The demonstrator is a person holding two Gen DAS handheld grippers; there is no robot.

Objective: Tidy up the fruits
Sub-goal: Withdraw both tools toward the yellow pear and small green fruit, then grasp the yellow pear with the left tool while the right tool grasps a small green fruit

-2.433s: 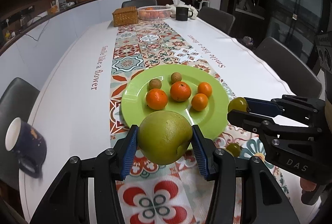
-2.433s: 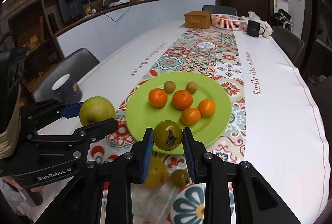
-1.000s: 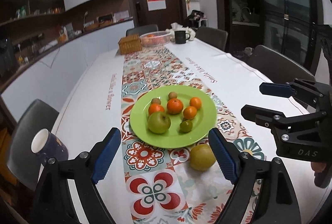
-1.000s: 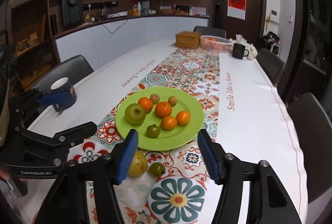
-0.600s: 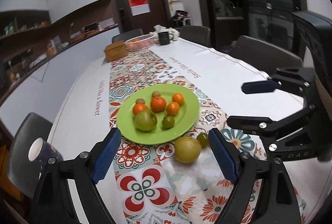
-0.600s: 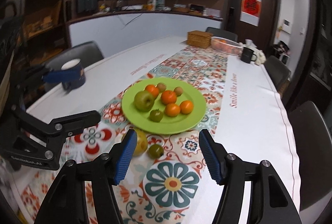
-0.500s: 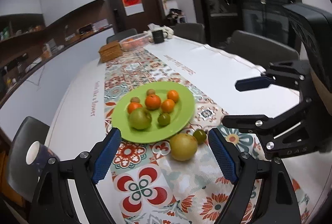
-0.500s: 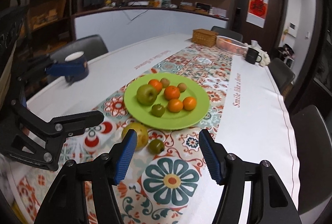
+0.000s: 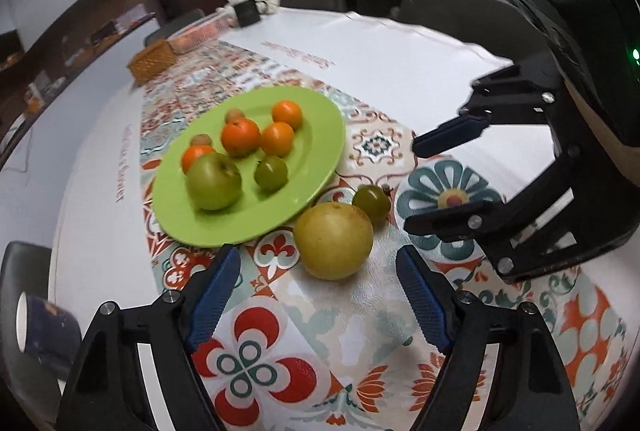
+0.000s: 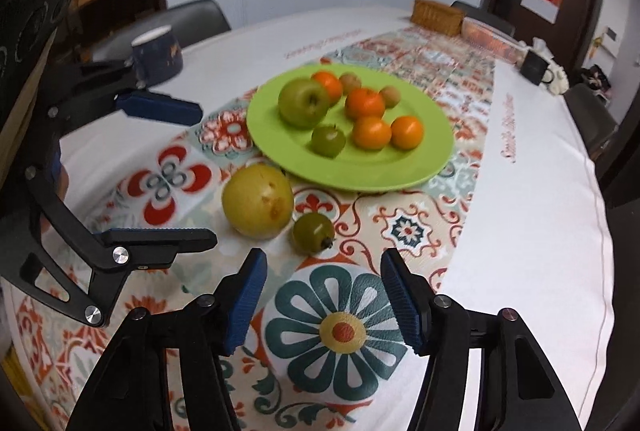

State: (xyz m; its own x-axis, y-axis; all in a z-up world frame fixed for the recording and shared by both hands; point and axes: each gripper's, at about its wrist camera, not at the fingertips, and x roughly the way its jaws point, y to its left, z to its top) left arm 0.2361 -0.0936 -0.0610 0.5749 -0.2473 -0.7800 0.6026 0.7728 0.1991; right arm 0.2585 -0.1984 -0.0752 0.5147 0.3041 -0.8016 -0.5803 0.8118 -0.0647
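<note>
1. Tongs first: the left tongs (image 9: 318, 291) stand wide, blue pads either side of empty air, and their jaws are closing with nothing between them. The yellow pear (image 9: 333, 240) lies just ahead of the tips, lined up with the gap but not yet inside it.
2. Right tongs (image 10: 322, 295) are narrower and also closing on nothing. The small green tomato (image 10: 313, 232) sits just beyond their tips on the patterned runner (image 10: 344, 331), slightly left of the gap's centre.
3. Pear and tomato touch, or nearly touch, on the tabletop (image 10: 532, 159), both just off the near rim of the green plate (image 10: 436, 151).
4. On the plate lie a green apple (image 10: 303, 102), another small green tomato (image 10: 328, 140), four oranges and two small brown fruits; these look already sorted.
5. Step in hand, as I judge it: reaching for the last two loose fruits, one pair of tongs each.
6. Next move calls for each pair to go further forward and down until its fruit sits between the pads before the jaws close. The pear needs the wider gap, so closing too early could knock it away.
7. Risk: the two fruits crowd each other, and the inner fingers of both tongs must share the space around them. Nudging one may roll the other.
</note>
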